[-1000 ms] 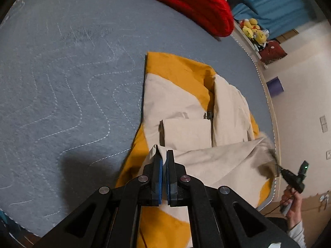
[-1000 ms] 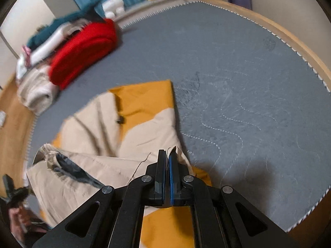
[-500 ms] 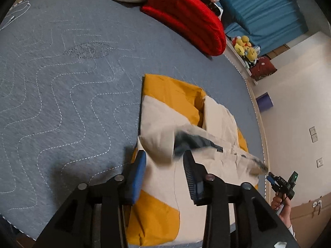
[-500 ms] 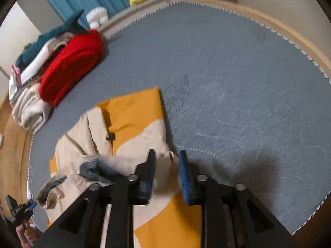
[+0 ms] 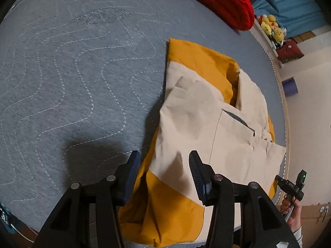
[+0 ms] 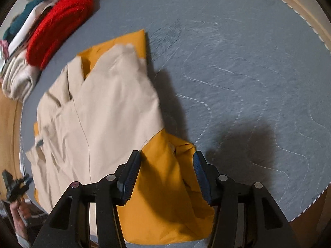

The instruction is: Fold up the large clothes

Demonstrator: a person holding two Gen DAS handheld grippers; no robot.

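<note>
A large beige and mustard-yellow garment [image 5: 206, 124] lies folded over on a grey quilted mat [image 5: 62, 82]. Its beige upper layer rests flat on top of the yellow part. My left gripper [image 5: 163, 173] is open and empty, hovering over the garment's near edge. In the right wrist view the same garment [image 6: 103, 113] lies on the mat [image 6: 248, 62]. My right gripper [image 6: 165, 173] is open and empty above the garment's yellow corner [image 6: 169, 186]. In the left wrist view the other gripper [image 5: 291, 186] shows at the far right, in a hand.
A red knitted pile [image 5: 217, 0] lies at the mat's far edge, also in the right wrist view [image 6: 60, 22] beside folded pale and teal cloths [image 6: 16, 76]. Yellow plush toys [image 5: 271, 26] sit on a ledge. The mat's wooden rim [image 6: 300, 6] curves around.
Both grippers were shut on the beige fabric a second ago. They opened, let go of it, and the lifted layer dropped flat onto the garment. Both jaws now stand wider.
</note>
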